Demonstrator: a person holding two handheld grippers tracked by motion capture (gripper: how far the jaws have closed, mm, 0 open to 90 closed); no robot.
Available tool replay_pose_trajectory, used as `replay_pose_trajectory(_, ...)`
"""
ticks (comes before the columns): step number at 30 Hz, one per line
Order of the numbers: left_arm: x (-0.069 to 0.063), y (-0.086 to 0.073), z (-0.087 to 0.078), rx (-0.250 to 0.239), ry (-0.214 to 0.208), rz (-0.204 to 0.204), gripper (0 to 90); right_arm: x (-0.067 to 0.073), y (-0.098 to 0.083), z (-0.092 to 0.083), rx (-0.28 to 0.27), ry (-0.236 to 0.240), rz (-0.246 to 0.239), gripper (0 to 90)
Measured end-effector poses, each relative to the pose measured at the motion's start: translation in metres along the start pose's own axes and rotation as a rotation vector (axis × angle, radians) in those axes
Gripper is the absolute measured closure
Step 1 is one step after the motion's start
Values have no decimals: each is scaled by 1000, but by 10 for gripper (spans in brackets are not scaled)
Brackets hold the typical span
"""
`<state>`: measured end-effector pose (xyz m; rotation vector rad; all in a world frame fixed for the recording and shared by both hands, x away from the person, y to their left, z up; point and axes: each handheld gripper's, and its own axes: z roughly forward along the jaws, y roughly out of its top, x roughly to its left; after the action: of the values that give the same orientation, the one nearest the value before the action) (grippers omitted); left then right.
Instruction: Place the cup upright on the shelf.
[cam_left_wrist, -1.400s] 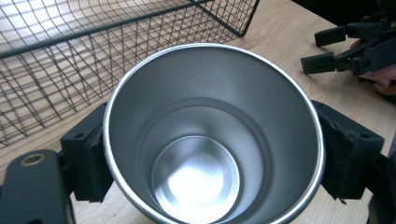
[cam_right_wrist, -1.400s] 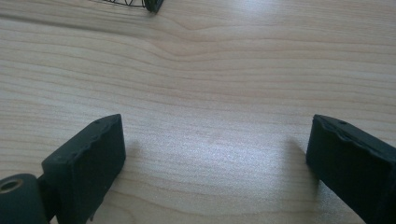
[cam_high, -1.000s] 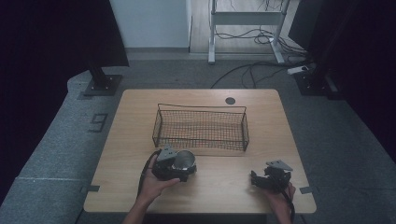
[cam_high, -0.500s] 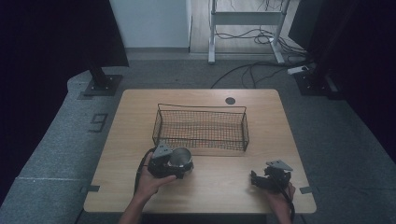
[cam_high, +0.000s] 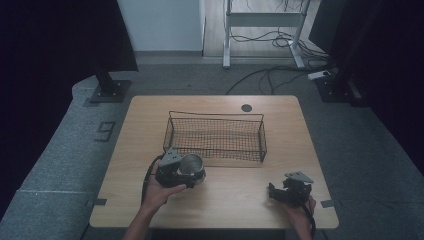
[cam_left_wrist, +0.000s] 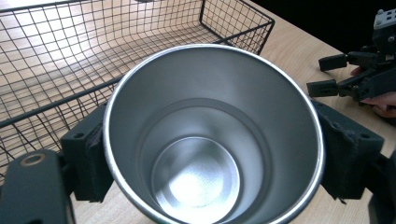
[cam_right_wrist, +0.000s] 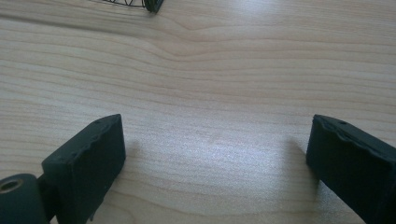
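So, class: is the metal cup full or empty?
Empty: the left gripper view looks straight into the metal cup and its bare shiny bottom shows.

Brushed metal cup, satiny inside, with a bright polished rim. Thin dark wire basket, matt. Pale wood table, smooth, with fine grain and a soft sheen. Black jaws, matt and rubbery, rough along the edges.

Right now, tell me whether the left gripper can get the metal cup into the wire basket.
Probably yes. The left gripper is shut on the metal cup right beside the wire basket, whose top is open and which looks empty; nothing stands between them.
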<state>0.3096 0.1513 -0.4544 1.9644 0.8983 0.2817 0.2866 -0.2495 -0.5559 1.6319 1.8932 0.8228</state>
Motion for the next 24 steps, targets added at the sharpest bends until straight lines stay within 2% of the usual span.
replay_pose_trajectory(5,1,3,-2,-2,0,0,146,0,0,0,1,-1,2,45)
replay_pose_trajectory(8,2,5,-4,-16,-32,-16,146,0,0,0,1,-2,3,45)
replay_pose_trajectory(12,1,10,-6,-22,-31,1,146,0,0,0,1,-4,5,45)
replay_pose_trajectory(24,3,23,-8,-33,-22,8,146,0,0,0,1,-7,8,45)
